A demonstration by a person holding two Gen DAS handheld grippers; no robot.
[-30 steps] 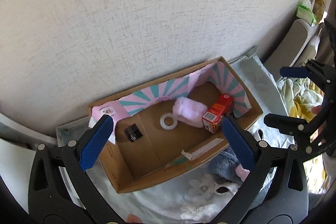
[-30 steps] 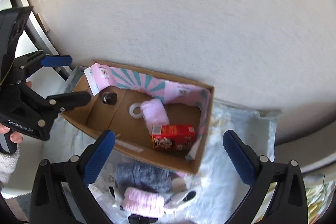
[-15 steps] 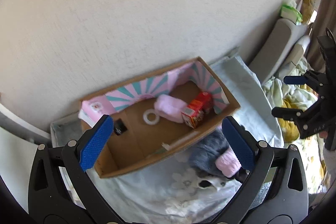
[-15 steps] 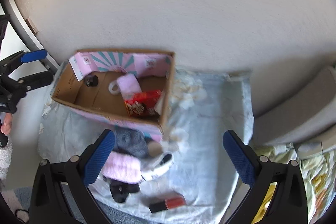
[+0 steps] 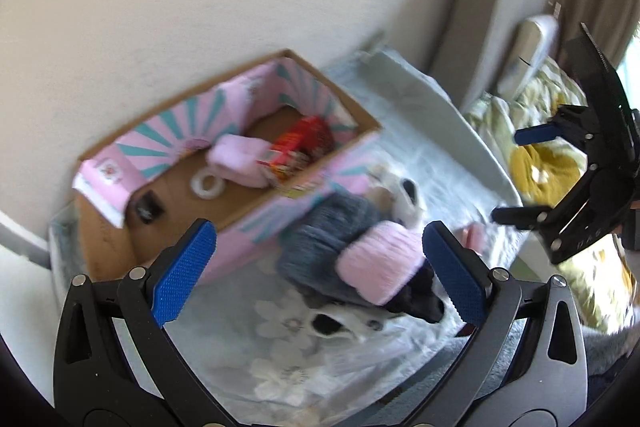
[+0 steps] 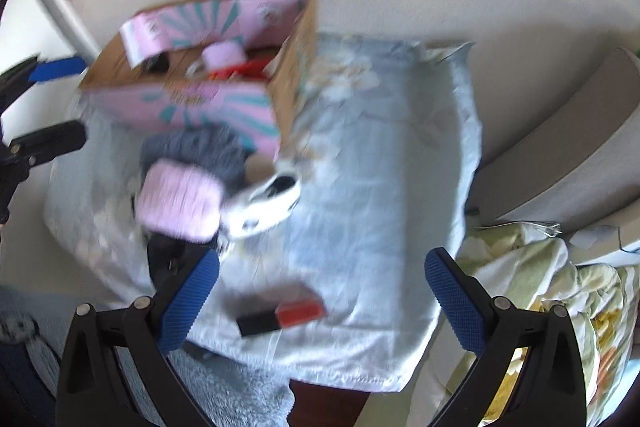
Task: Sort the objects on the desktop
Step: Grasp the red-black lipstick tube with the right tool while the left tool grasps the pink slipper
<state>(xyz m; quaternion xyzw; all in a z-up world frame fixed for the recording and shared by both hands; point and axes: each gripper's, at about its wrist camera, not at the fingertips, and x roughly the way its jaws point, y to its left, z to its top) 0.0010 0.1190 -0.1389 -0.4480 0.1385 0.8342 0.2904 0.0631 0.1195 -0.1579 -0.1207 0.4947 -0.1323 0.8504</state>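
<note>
Both frames are pretty blurry, so bear with me. My left gripper (image 5: pixel 320 277) is spread wide with nothing in it, hanging over a pile of soft stuff on the counter (image 6: pixel 380 187), which has a pale floral cloth over it. My right gripper (image 6: pixel 320 301) is also wide and empty, sitting above a small black-and-red box (image 6: pixel 280 315).

That box lies flat near the front edge of the cloth, well apart from the rest. Its long axis runs left to right in the right wrist view, black end to the left, red end to the right and tipped slightly up. If there's printing on it, I can't read it.

The pile is a pink fuzzy roll (image 5: pixel 378 267) lying on a grey fuzzy bundle (image 5: pixel 328 239), with a white-and-black item (image 6: pixel 264 203) poking out beside them and something black (image 5: pixel 416 301) underneath. It sits right up against the front wall of the cardboard box (image 5: pixel 256 211).

The cardboard box's long side runs along the wall, and it has a pink and teal sunburst print. There's writing on the front panel but it's too smeared to make out. Inside are a red carton (image 5: pixel 300 147) leaning near the right end, another pink roll (image 5: pixel 238 161), a clear tape ring (image 5: pixel 207 183) and a small dark item (image 5: pixel 148 207).
</note>
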